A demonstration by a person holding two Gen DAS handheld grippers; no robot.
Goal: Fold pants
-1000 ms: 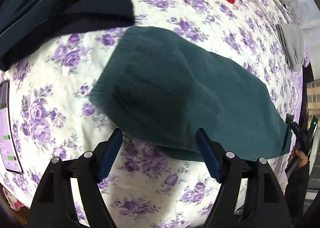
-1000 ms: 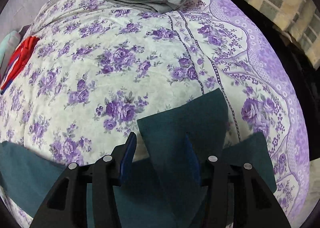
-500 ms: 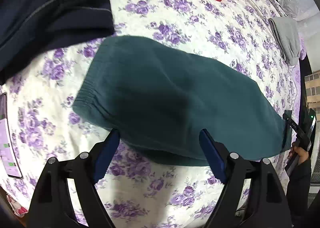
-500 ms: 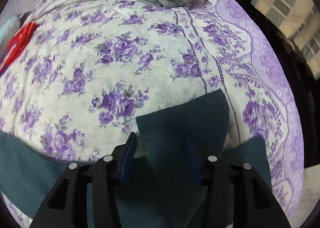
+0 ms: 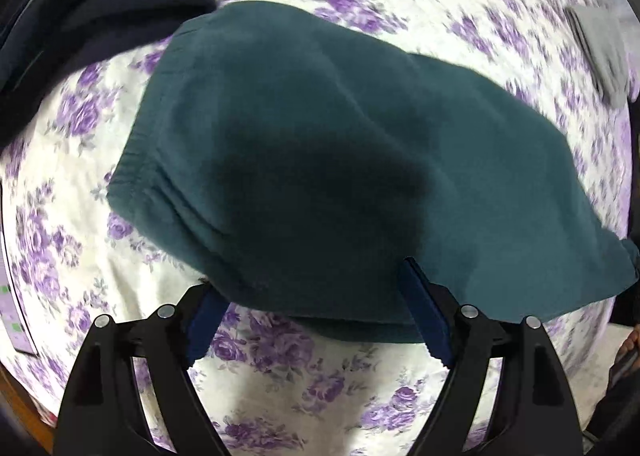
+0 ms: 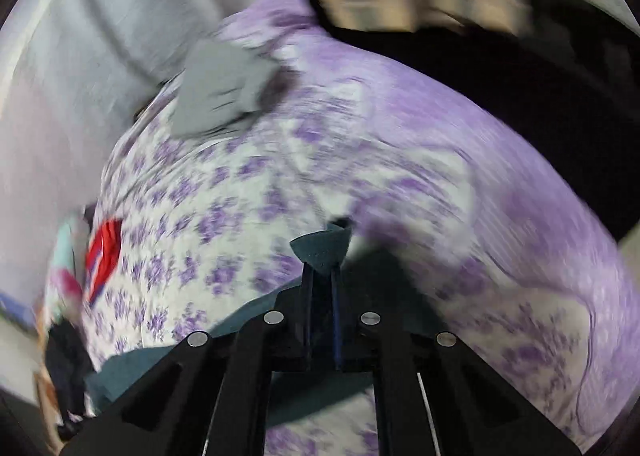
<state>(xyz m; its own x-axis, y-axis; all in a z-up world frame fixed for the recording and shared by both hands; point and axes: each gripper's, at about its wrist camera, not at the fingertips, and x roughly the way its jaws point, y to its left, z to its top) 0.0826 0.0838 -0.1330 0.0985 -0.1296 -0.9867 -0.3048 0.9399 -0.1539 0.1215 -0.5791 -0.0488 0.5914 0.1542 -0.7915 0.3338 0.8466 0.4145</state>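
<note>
Right gripper [image 6: 322,276] has just been closing and now pinches a corner of the teal pants [image 5: 340,159], cloth bunched above its tips at frame centre. Left gripper [image 5: 312,308] has been opening, spread wide, straddling the pants' near edge at lower centre, not pressing it. Pants' long axis runs upper left to lower right across the floral bedspread [image 5: 312,388]; waistband at left. Navy garment [image 5: 92,11] touches the upper-left corner; grey garment [image 6: 220,91] and red one [image 6: 104,244] well apart

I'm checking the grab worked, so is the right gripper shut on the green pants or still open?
Shut on the pants: the right gripper has just closed, pinching a tuft of green pants.
</note>
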